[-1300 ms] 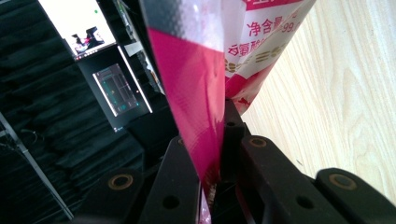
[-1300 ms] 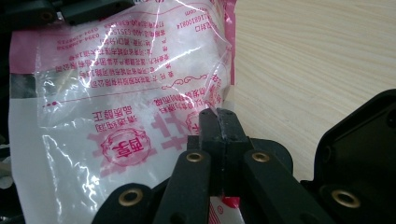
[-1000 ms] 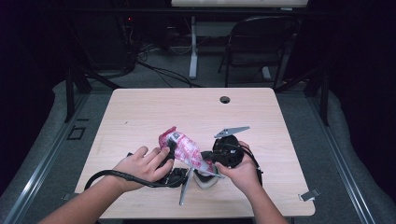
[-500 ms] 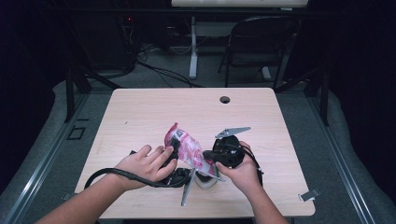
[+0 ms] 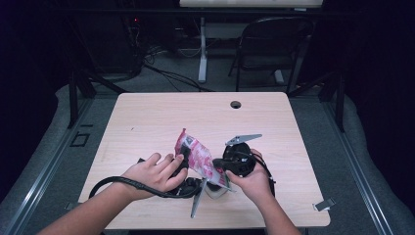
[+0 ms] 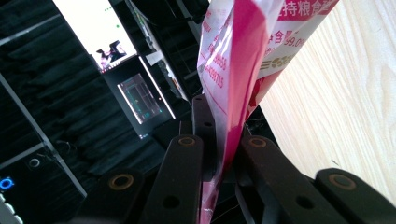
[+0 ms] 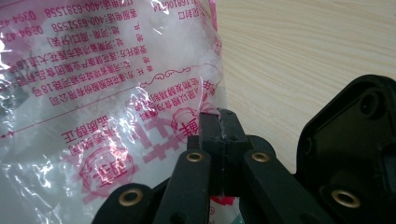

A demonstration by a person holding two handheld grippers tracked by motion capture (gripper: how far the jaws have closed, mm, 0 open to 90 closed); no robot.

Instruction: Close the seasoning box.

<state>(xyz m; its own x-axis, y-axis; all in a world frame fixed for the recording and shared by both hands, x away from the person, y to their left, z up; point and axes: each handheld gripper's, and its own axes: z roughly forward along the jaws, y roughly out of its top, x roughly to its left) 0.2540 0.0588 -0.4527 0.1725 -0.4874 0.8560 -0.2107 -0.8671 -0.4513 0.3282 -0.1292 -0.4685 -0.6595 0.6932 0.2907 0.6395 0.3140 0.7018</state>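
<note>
A pink-and-white plastic snack bag (image 5: 198,157) printed with red characters is held up between my two grippers over the front middle of the wooden table (image 5: 161,117). My left gripper (image 5: 185,166) is shut on the bag's left side; the left gripper view has the bag's (image 6: 243,56) edge pinched between the black jaws (image 6: 219,140). My right gripper (image 5: 221,169) is shut on the bag's lower right edge, and the right gripper view sees the clear crinkled film (image 7: 107,88) with white contents caught at the jaw tips (image 7: 218,122).
A round cable hole (image 5: 236,105) sits near the table's far edge. A black cable (image 5: 122,182) loops from the left gripper over the front left. A dark chair (image 5: 269,44) and a white post (image 5: 202,49) stand beyond the table. A metal clip (image 5: 324,204) lies at the front right corner.
The bag has tipped slightly more upright and shifted a little right between the hands. Both hands stay nearly where they were, jaws still shut.
</note>
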